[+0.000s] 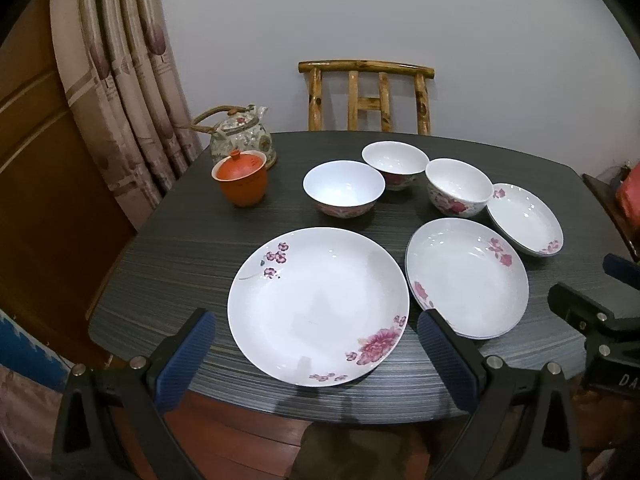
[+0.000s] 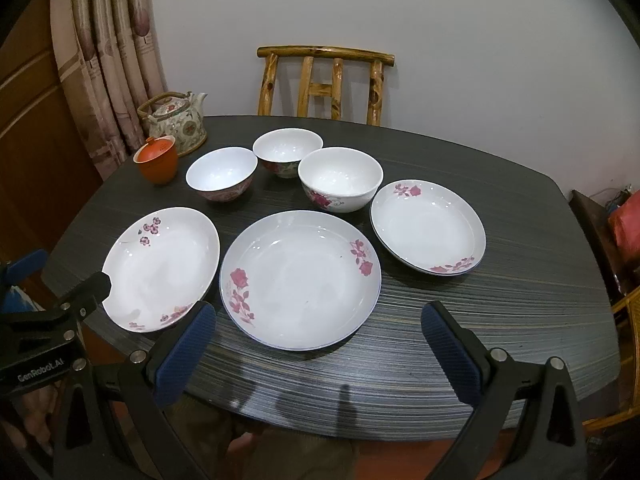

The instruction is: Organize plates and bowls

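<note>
Left tool (image 1: 316,344) released, blue pads wide apart, hanging at the near table (image 1: 180,248) edge; nothing between them but air. Dead ahead of it, just beyond the pads, lies the large plate with purple sprigs (image 1: 318,304), flat, rim overhanging toward me. To that tool's right, the rose plate (image 1: 466,276), rims nearly touching the first. Right tool (image 2: 318,340) also released, empty, pads spread, and the rose plate (image 2: 300,278) sits straight ahead of it, near rim between the pads' line of reach. Further right and beyond, the smaller deep plate (image 2: 428,226). Three bowls (image 2: 340,178) stand in a loose row past the plates, well beyond either tool. Plates are round, so no long axis matters; approach is over the near rim. My judgement: each tool is nearest its own plate, left for the sprig plate, right for the rose plate, and nothing is stacked yet. Off to the far left, an orange lidded cup (image 2: 156,160) and teapot (image 2: 178,124), not task items. Writing: "GenRobot.AI" readable on the left tool's body in the right view; "DA…" cut off on the right tool's body in the left view.
</note>
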### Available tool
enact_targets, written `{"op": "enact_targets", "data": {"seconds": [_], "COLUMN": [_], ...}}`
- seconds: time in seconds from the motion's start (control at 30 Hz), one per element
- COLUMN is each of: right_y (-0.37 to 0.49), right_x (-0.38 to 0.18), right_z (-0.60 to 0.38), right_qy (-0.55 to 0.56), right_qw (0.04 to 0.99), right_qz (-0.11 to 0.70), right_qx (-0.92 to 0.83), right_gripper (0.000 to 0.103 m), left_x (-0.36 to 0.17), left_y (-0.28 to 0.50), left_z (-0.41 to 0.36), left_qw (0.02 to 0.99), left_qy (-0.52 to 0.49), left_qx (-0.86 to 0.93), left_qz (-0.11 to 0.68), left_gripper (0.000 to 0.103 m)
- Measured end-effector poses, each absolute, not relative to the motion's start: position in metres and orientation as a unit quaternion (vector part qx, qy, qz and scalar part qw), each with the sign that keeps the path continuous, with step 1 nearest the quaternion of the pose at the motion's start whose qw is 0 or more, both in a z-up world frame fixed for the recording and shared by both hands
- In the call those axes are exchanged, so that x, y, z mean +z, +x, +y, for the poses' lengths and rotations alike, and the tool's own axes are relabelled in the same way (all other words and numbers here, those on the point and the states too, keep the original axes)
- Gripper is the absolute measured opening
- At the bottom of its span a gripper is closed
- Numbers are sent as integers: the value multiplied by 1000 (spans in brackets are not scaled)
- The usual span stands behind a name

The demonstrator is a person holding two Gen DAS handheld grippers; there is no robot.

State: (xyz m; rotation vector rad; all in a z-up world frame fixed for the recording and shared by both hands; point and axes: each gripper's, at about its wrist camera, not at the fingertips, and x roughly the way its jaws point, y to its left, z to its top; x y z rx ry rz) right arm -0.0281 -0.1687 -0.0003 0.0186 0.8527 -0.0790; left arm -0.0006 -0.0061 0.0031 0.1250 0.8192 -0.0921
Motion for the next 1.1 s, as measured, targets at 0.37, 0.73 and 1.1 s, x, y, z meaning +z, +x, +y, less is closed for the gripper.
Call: {"op": "enact_targets", "data": {"seconds": [0.37,0.73,1.1], "right_y": [-29,-30,-32], "right_x": [1,0,-1], "right_z": [-172,-169,-168], "right_qy": [12,9,13], "right_qw": [908,907,906], "right_qz": [417,420,422], "right_qx": [-38,-36,-36], "right_gripper": [97,94,86], "left_x": [3,2,1], "left_y": [-1,-3,-3], "left_z": [-6,-4,-7], "left_qw": [913,912,910], "left_qy": [65,67,75], "left_qx": [-48,-50,-52], "left_qz": [400,401,403], "left_gripper": [103,103,103]}}
